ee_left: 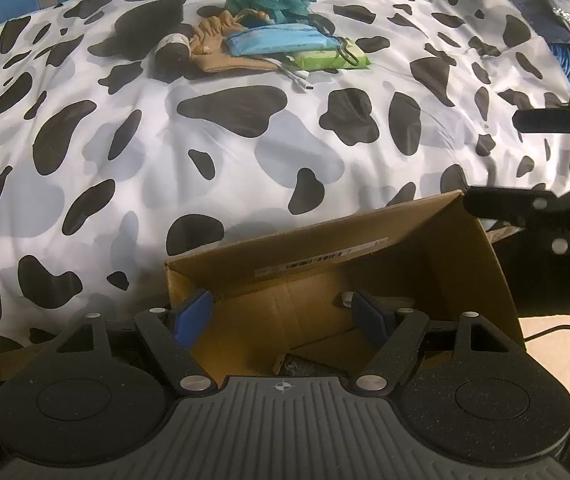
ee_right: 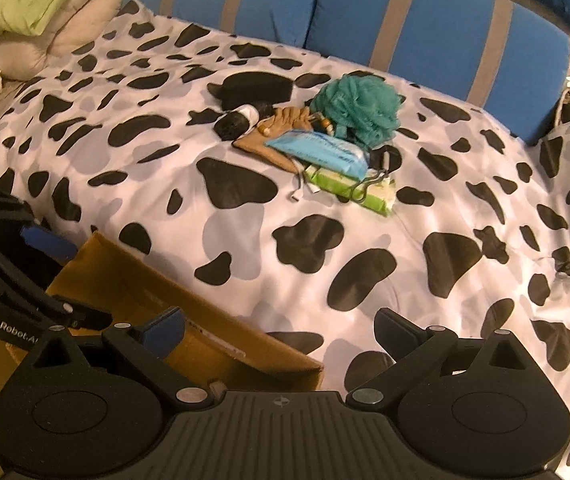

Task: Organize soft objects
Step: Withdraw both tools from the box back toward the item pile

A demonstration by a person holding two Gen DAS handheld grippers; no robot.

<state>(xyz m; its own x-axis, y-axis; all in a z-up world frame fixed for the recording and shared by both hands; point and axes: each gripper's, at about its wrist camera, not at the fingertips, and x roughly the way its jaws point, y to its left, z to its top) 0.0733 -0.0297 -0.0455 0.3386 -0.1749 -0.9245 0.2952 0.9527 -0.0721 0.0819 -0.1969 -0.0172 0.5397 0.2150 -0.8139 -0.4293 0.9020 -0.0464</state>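
- The soft things lie in one small heap far back on the bed, well apart from both grippers.
- On top at the back is a teal loofah [ee_right: 359,106]. In front of it lies a blue pack [ee_right: 319,152], which rests partly on a green pack [ee_right: 369,194].
- A tan pouch [ee_right: 273,140] is just beside the blue pack and partly under it. A dark roll [ee_right: 237,122] with a white band touches the pouch at its far side.
- A thin black cord with a clip lies over the green pack; what it belongs to I cannot tell.
- The bed is covered with a cow-print cover [ee_left: 245,160], white with black and grey spots.
- A cardboard box [ee_left: 481,240] stands open at the near edge of the bed. A white label sticks on its far inner wall, and something dark lies at its bottom, too hidden to name.
- The left gripper [ee_left: 283,312] hangs over the open box; its jaws are apart and hold nothing.
- The right gripper [ee_right: 281,330] is just beside the box, over its right corner and the cover; its jaws are wide apart and empty.
- Behind the bed stand blue cushions [ee_right: 445,20] with grey stripes.
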